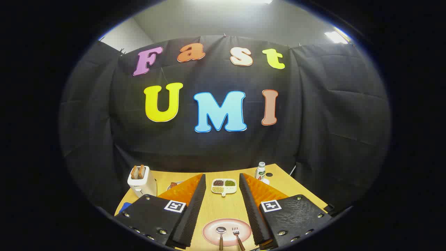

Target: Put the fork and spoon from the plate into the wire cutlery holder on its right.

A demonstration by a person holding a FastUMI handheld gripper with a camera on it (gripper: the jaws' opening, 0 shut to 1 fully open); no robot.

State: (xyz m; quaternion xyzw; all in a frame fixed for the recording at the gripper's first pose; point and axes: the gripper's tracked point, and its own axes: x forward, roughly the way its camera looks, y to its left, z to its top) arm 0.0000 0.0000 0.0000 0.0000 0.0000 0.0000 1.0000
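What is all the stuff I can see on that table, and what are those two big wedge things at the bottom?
Plate: one, pink, between the fingers.
Spoon: one, metal with a brown handle, on the plate, beside the fork.
Fork: one, metal with a brown handle, on the plate.
Divided dish: one, white, holding dark, green and pale grains, beyond the fingers.
Toaster: one, white, two slices in it, far left of the table.
Bottle: one, white-capped, at the far edge of the table.
Table: one, light wood.
Gripper: one, two wedge-shaped fingers, open, either side of the plate.
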